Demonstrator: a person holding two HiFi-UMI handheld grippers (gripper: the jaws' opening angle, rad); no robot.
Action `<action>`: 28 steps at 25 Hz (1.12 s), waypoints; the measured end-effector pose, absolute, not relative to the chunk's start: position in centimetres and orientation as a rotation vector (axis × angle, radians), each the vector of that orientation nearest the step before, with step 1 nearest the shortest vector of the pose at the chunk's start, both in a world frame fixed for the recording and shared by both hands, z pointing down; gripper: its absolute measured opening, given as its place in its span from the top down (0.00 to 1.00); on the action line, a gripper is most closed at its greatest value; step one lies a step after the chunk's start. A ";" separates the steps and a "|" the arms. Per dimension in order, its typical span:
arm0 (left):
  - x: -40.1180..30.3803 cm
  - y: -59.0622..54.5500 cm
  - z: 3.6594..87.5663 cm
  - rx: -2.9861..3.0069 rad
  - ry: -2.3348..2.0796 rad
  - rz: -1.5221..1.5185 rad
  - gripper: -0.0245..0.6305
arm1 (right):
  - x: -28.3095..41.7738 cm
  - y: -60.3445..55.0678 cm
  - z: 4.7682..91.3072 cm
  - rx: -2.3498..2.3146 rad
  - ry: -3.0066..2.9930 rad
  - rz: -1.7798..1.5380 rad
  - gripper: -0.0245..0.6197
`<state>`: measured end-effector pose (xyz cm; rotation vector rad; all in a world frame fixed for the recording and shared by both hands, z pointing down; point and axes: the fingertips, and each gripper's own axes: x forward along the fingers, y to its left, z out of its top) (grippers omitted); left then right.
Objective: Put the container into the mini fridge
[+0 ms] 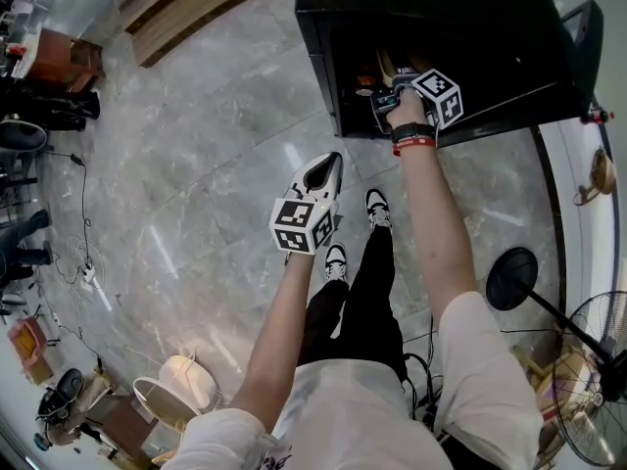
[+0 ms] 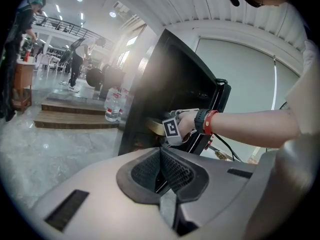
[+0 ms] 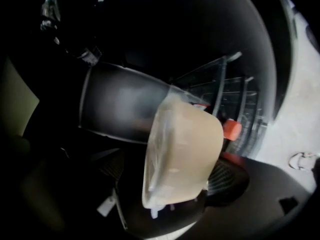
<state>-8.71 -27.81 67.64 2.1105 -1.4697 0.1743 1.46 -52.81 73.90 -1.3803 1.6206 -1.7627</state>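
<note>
Mini fridge point(image 1: 441, 27) gloom half-hides the container point(image 3: 182, 154).

No words or numbers were legible: the left cube point(image 1: 302, 225) and right cube point(image 1: 438, 96) bore only square markers, and the bottle point(image 2: 114, 109) label was blurred.

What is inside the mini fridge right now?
The right tool reaches into the mini fridge. A beige container sits tilted between its open jaws, with a wire rack behind. Darkness hides the rest.
</note>
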 end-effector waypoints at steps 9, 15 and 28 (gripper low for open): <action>-8.6 -27.8 68.0 2.108 -1.452 0.174 0.93 | 1.8 -52.0 77.8 -1.374 1.412 -1.856 0.07; -9.3 -27.7 68.1 2.082 -1.449 0.162 0.93 | 2.2 -51.3 77.1 -1.307 1.414 -1.826 0.06; -8.3 -27.1 67.1 2.085 -1.431 0.135 0.93 | 5.2 -44.5 75.3 -1.322 1.809 -1.606 0.06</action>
